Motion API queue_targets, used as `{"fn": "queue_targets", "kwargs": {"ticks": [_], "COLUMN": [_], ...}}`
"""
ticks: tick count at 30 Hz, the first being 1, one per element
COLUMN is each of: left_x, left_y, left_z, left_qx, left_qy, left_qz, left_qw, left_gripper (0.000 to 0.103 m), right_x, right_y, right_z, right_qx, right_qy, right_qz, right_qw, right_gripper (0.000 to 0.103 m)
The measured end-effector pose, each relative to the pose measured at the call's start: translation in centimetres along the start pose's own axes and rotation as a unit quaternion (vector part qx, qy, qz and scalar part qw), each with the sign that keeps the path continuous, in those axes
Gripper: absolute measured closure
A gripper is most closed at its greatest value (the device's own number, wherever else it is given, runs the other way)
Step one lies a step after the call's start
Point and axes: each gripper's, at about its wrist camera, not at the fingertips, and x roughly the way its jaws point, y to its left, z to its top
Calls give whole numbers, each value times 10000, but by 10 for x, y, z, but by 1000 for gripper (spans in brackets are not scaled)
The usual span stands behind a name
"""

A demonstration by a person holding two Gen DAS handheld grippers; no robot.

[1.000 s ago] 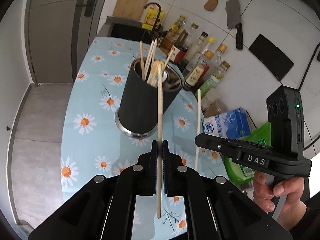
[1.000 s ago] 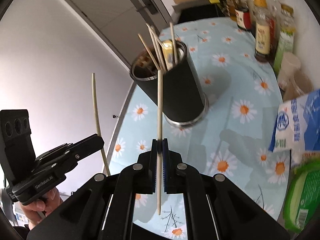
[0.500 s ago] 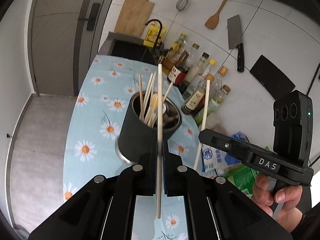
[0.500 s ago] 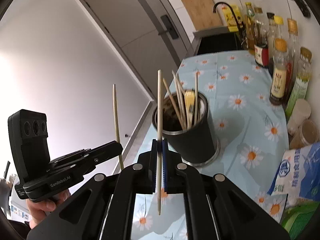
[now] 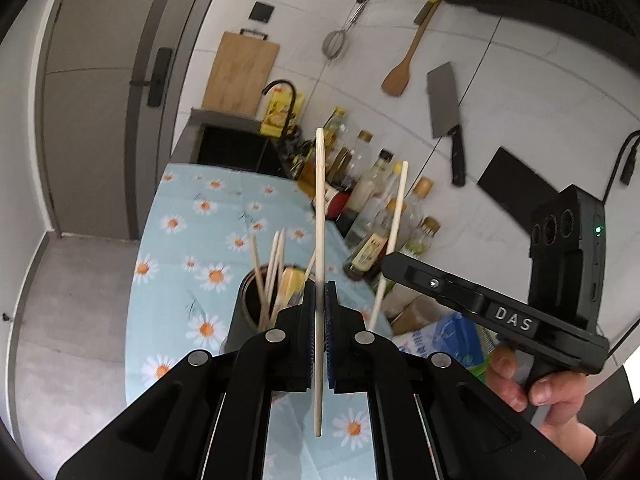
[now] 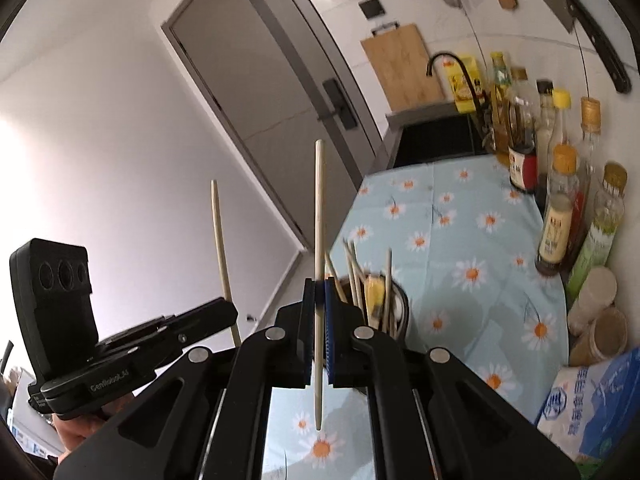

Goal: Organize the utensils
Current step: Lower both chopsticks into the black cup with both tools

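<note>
Clamping a pale wooden chopstick (image 5: 319,216), the left gripper (image 5: 319,300) is filling the lower centre of the left wrist view, its blue-padded jaws pressing on the stick, which is standing upright through the frame's middle. Just behind the jaws a black cylindrical utensil holder (image 5: 240,320) is sitting on the light blue daisy-print tablecloth (image 5: 180,248), with several more chopsticks leaning inside it. At right, the right gripper (image 5: 390,266) is gripping a second pale chopstick (image 5: 394,232), with a hand (image 5: 540,392) wrapping its handle at lower right. Sauce bottles (image 5: 372,208) are lining the white wall, where a cleaver (image 5: 444,108) and wooden spatula (image 5: 404,68) are hanging.

Moving to the right wrist view, the right gripper (image 6: 319,300) is squeezing its chopstick (image 6: 319,216) at lower centre. The holder (image 6: 394,316) is peeking out just right of the jaws. At lower left, the left gripper (image 6: 228,312) is pinching its own stick (image 6: 221,248), which is pointing up against the white wall.
</note>
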Motion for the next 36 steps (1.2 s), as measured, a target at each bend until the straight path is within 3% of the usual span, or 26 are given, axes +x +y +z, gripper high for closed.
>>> {"fn": "queue_targets", "kwargs": {"ticks": [20,24,27,36], "left_x": [17,19,23,40], "left_y": [4,3,0,13], "left_z": [37,42,41,31], "left_qx": [266,374,568,488], "left_qy": [-810,-1028,-1134,-1253], "left_qz": [-449,-426,-188,-313], "left_qw": [9953,9931,9917,9904], "left_gripper": [100,100,100,99], "right_x": [8,11,14,31], "right_y": [0,-4,-10,-20], "right_z": [40,43,44,39], "right_qx": [-415,-439,-401,-347], "right_qy": [-836,-928,-1008,-975], "right_qz": [-93,-117,-200,-260], "right_qw": [9956,9946,9939,9943], "right_gripper": [97,97,97,97]}}
